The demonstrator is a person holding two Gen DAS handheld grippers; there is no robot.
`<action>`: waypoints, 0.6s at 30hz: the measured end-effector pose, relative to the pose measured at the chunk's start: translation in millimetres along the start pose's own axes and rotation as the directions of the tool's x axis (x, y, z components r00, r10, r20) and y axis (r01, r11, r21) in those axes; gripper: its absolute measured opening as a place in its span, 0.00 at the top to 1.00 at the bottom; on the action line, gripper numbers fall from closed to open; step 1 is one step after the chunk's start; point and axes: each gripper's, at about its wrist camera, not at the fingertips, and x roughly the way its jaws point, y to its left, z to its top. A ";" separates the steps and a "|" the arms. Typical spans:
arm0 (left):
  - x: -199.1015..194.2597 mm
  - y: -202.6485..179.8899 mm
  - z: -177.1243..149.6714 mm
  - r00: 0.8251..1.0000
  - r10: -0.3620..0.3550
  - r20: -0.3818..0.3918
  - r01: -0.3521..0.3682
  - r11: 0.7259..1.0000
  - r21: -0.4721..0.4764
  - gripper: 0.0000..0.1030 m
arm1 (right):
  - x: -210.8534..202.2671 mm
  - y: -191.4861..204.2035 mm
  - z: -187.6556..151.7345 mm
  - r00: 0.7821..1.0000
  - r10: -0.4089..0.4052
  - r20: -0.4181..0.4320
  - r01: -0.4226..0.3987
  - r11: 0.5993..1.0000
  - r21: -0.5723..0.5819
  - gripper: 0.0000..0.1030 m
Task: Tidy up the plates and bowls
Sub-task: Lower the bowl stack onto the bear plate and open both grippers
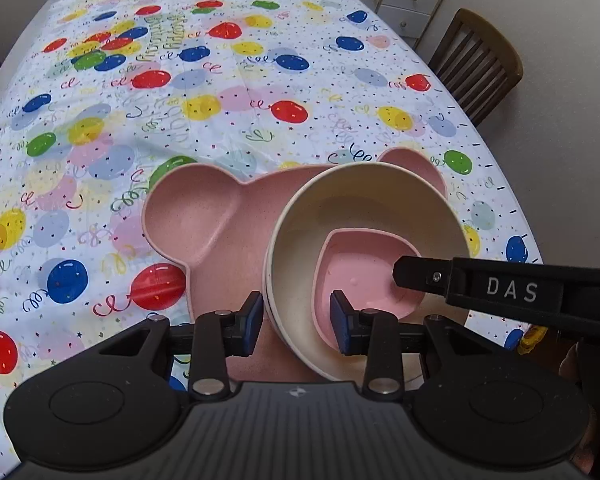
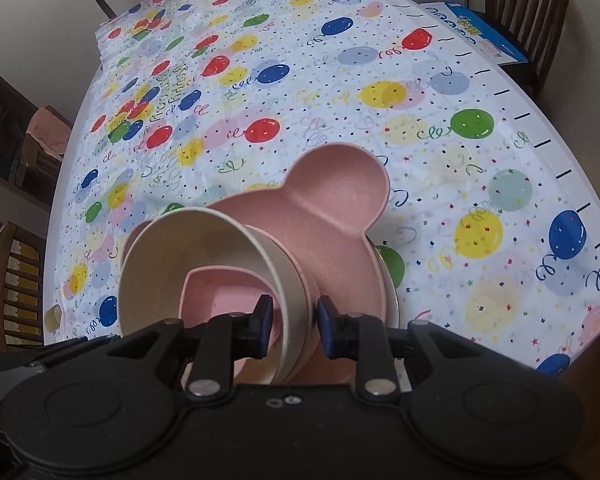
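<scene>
Left gripper (image 1: 296, 322): jaws clamped across the near wall of the cream bowl (image 1: 364, 200), one pad outside, one inside, at the bowl's 7 o'clock. Right gripper (image 2: 294, 326): same clamp on the opposite side of that rim, at its 4 o'clock in the right wrist view. Both pads look seated on the wall.

Small pink bowl (image 1: 364, 276) sits nested inside the cream one, loose. The stack sits tilted over the bear-shaped pink plate (image 1: 204, 216), main compartment, ears at 10 and 2 o'clock. Can't tell whether the bowl's base touches the plate. Plate is on the balloon tablecloth (image 1: 220, 80).

Risks, my read:
- Uneven lowering tips the stack, and the pink bowl slides out.
- Thin smooth rims could slip in the pads.
- Releasing one side early would swing the bowl and shove the plate.

Bowls and plate: matte, speckled, look light and rigid.
</scene>
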 end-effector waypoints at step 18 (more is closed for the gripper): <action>-56.0 16.7 -24.6 0.994 -0.019 0.108 0.012 0.998 0.067 0.49 | -52.2 12.6 -22.6 0.991 0.028 0.133 -0.018 0.997 -0.072 0.62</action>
